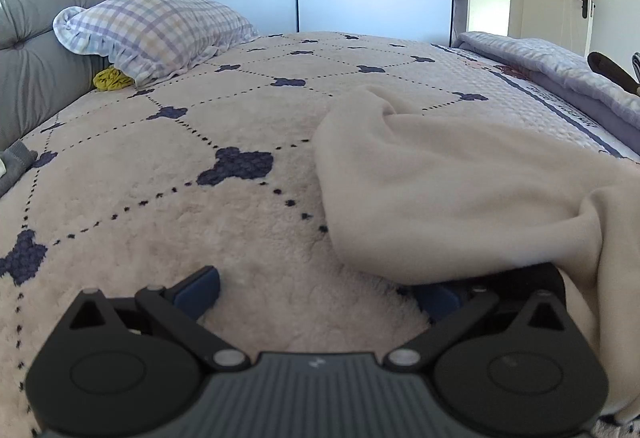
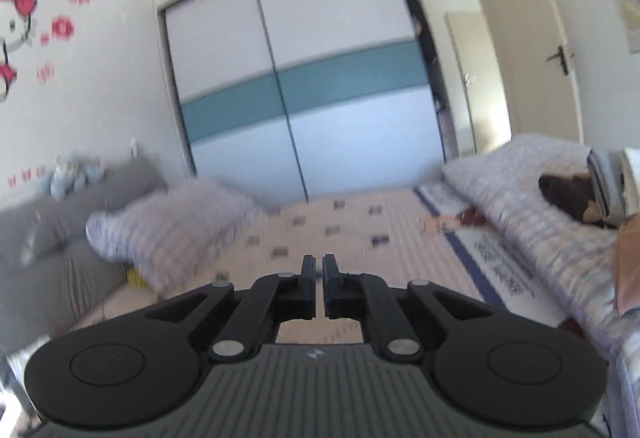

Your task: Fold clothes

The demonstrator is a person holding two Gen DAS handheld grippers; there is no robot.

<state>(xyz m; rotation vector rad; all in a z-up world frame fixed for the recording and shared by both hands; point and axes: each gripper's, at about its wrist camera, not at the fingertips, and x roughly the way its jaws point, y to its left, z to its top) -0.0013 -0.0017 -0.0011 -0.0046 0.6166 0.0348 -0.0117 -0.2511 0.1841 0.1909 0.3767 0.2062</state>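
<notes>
left wrist: left tongs (image 1: 316, 294) wide beside cream garment (image 1: 460, 190); right tongs (image 2: 319, 278) closed, seemingly empty.

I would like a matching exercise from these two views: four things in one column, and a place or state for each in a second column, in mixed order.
Things:
1. cream garment
2. checked pillow
3. left hand-held gripper
4. right hand-held gripper

Place or state:
A. shut, nothing between the fingers
B. against the grey headboard
C. open, low over the bedspread
D. draped over one blue finger

Pairs: 1-D, 2-B, 3-C, 4-A
</notes>
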